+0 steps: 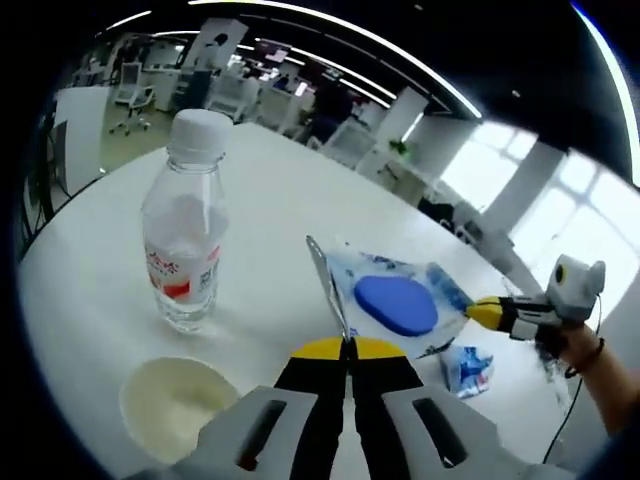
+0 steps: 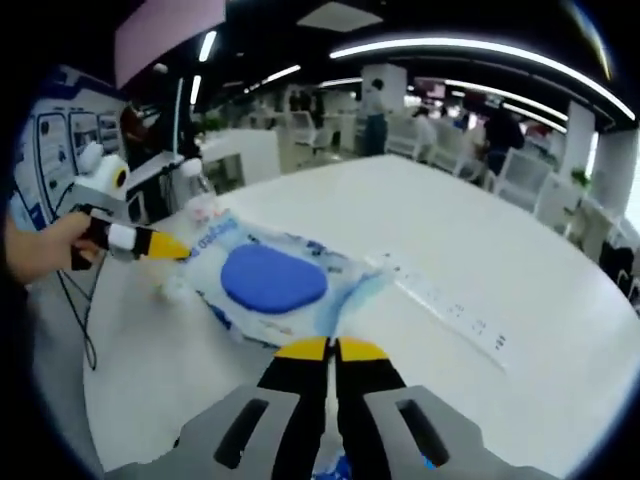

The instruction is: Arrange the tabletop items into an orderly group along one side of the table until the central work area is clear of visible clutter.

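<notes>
Both hand-held grippers [image 1: 346,345] [image 2: 331,345] pinch blue-lidded wipes pack [image 1: 397,303], stretched flat.

Both tools, right [image 2: 331,349] and left [image 2: 170,246], pinch the wipes pack [image 2: 270,280].

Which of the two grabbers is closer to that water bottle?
Left. The left gripper holds one edge of the wipes pack, just beside the water bottle. The right gripper grips the pack's far edge, farther from the bottle.
</notes>
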`<act>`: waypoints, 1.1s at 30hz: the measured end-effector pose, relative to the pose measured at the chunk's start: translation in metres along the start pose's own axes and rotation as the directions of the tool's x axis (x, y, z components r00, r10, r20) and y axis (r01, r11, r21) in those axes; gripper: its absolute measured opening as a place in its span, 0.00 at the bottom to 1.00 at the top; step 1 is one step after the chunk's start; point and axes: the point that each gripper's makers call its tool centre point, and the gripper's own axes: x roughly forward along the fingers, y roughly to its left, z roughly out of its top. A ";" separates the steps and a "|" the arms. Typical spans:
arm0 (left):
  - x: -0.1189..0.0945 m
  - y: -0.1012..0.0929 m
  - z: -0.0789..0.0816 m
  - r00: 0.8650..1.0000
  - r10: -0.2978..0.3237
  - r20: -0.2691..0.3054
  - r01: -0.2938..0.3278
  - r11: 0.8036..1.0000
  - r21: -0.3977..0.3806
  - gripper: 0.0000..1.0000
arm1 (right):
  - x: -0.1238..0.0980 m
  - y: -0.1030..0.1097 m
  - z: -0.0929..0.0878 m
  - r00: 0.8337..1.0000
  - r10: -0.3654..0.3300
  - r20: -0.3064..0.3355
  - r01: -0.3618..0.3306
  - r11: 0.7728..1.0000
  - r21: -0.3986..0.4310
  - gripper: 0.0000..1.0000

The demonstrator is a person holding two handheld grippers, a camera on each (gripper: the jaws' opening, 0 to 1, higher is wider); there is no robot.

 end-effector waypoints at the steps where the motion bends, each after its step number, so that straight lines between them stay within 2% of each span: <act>1: 0.000 0.000 0.001 1.000 -0.002 0.000 0.002 1.000 0.002 0.01 | -0.002 0.000 -0.001 1.000 -0.007 -0.004 0.007 1.000 -0.005 0.00; 13: 0.008 -0.004 -0.002 0.996 -0.056 -0.073 0.062 0.995 0.074 0.01 | -0.021 0.008 -0.004 0.996 -0.094 0.007 0.094 0.994 0.063 0.00; 20: 0.011 -0.007 -0.006 0.991 -0.073 -0.116 0.087 0.988 0.124 0.01 | -0.027 0.013 -0.016 0.992 -0.127 0.003 0.125 0.986 0.114 0.00; 25: 0.015 -0.008 -0.011 0.987 -0.075 -0.144 0.098 0.982 0.160 0.00 | -0.031 0.015 -0.023 0.990 -0.138 0.029 0.128 0.967 0.222 0.00; 33: 0.020 -0.006 -0.021 0.980 -0.062 -0.191 0.100 0.975 0.198 0.00 | -0.030 0.021 -0.040 0.988 -0.156 0.013 0.148 0.959 0.242 0.00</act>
